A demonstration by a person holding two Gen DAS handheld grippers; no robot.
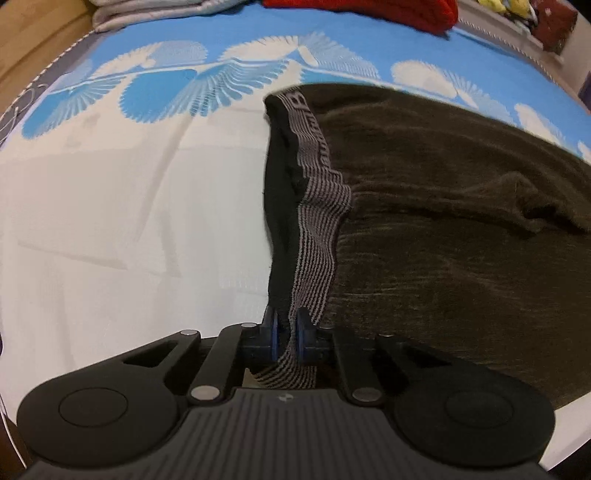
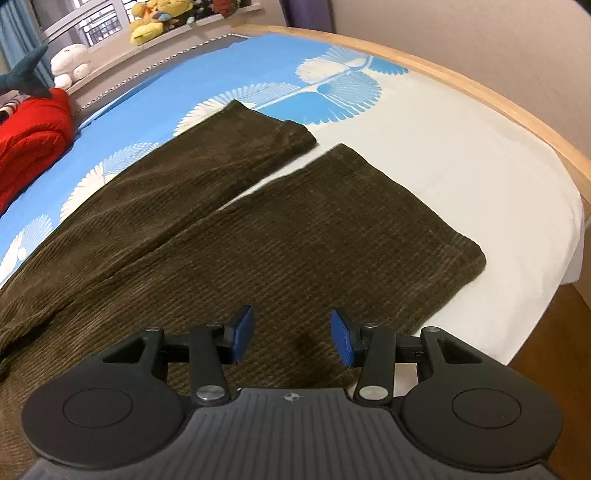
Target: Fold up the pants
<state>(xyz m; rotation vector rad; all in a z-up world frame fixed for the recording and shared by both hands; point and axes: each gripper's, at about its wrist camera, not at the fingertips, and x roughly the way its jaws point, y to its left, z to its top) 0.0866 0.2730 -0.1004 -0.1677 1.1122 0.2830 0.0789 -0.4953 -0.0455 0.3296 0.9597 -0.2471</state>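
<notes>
Dark olive corduroy pants (image 2: 280, 236) lie flat on the bed, both legs spread apart toward the far end. In the left wrist view the pants (image 1: 443, 229) fill the right side, with the grey striped waistband (image 1: 317, 236) running toward me. My left gripper (image 1: 287, 334) is shut on the near end of the waistband. My right gripper (image 2: 291, 332) is open, hovering just above the near pant leg, its blue pads (image 2: 243, 332) apart.
The bed sheet (image 1: 110, 221) is white with a blue fan pattern. A red garment (image 2: 29, 147) and plush toys (image 2: 155, 18) sit at the far side. A wooden bed rim (image 2: 517, 110) curves on the right; grey folded cloth (image 1: 147, 14) lies at the top left.
</notes>
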